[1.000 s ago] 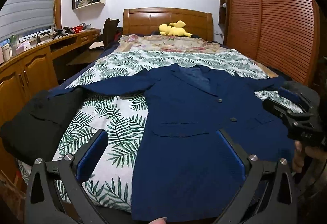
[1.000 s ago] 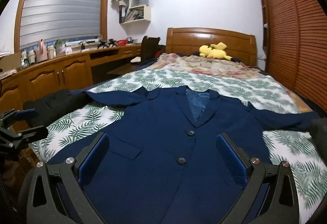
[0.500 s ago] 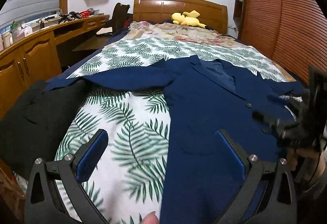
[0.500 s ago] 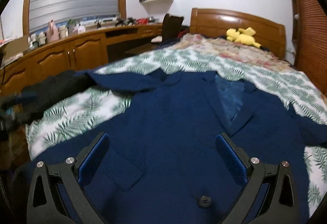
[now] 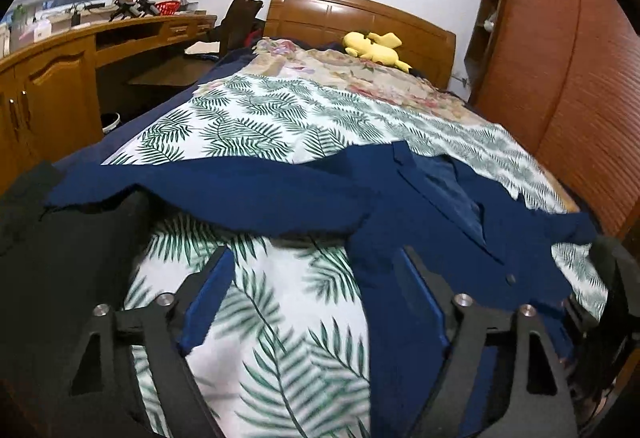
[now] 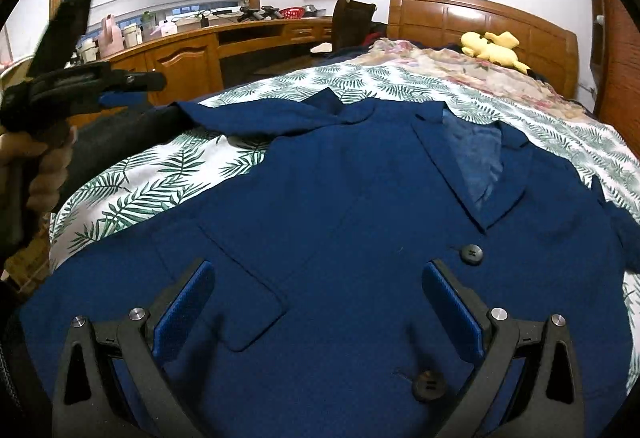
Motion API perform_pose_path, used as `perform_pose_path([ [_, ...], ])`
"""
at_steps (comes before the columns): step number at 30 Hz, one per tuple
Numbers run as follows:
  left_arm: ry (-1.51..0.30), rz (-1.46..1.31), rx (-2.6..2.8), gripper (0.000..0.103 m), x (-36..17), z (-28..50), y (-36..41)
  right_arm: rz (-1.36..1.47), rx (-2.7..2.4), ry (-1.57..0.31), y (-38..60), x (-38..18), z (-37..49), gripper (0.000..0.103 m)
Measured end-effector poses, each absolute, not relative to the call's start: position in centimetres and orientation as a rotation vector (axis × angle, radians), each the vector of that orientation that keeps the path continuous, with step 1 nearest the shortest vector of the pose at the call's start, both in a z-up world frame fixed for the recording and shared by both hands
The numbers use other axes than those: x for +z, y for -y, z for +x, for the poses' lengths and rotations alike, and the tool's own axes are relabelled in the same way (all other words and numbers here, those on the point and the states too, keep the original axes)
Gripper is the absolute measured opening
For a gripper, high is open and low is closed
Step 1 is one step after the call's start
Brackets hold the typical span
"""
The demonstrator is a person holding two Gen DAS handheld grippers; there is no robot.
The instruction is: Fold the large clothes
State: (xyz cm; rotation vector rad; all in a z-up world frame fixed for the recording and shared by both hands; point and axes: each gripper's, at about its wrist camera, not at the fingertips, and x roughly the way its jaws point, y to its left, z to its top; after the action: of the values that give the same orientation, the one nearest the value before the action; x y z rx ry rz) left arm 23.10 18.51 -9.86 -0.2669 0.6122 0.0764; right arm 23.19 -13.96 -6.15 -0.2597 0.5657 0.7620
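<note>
**Left wrist view: blazer spread flat, first fold not yet begun**

The bed, under a leaf-print cover, carries a navy blazer laid face up across its near end, collar toward the headboard, one sleeve stretched to the left edge over a black garment. The left gripper hangs near the blazer's left side edge, its jaws closing with only cover between them and nothing held. The right gripper hovers wide open over the buttoned front, empty. Judged step: reaching for the first fold. Next, the left gripper likely needs to pinch the sleeve or side edge.
</note>
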Motion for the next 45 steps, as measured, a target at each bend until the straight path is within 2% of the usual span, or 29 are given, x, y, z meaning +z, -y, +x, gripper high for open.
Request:
perform_pose_path([
  [8, -0.702, -0.238, 0.194, 0.063, -10.9, 28.3, -22.9, -0.257, 0.740, -0.551, 11.1, -7.2, 22.9, 0.103],
  [14, -0.827, -0.282, 0.308, 0.062, -14.6, 32.0, -26.4, -0.249, 0.738, -0.554, 10.9, -7.3, 22.6, 0.103],
  [19, -0.860, -0.466, 0.329, 0.060, -16.4, 33.4, -29.3, -0.242, 0.749, -0.555, 11.0, -7.3, 22.7, 0.103],
  [21, -0.861, -0.483, 0.331, 0.041, -16.5, 34.1, -29.5, -0.238, 0.754, -0.556, 11.0, -7.4, 22.8, 0.103],
  [23, -0.880, -0.500, 0.338, 0.005, -16.7, 34.8, -29.6, -0.234, 0.758, -0.555, 11.0, -7.5, 22.8, 0.103],
  [24, -0.888, -0.508, 0.337, 0.003, -16.7, 35.1, -29.5, -0.232, 0.759, -0.553, 11.0, -7.5, 22.8, 0.103],
  [32, -0.754, -0.323, 0.298, 0.002, -9.4, 34.9, -22.7, -0.227, 0.767, -0.546, 11.6, -7.1, 22.6, 0.103],
  [38, -0.676, -0.135, 0.169, 0.002, -2.4, 34.4, -14.1, -0.225, 0.733, -0.512, 14.0, -5.8, 22.2, 0.103],
  [41, -0.657, -0.073, 0.079, 0.002, -0.5, 33.7, -9.6, -0.209, 0.699, -0.505, 15.7, -5.7, 22.5, 0.103],
  [45, -0.669, 0.003, 0.002, 0.002, -0.5, 32.9, -5.1, -0.184, 0.665, -0.508, 17.3, -5.9, 23.0, 0.103],
])
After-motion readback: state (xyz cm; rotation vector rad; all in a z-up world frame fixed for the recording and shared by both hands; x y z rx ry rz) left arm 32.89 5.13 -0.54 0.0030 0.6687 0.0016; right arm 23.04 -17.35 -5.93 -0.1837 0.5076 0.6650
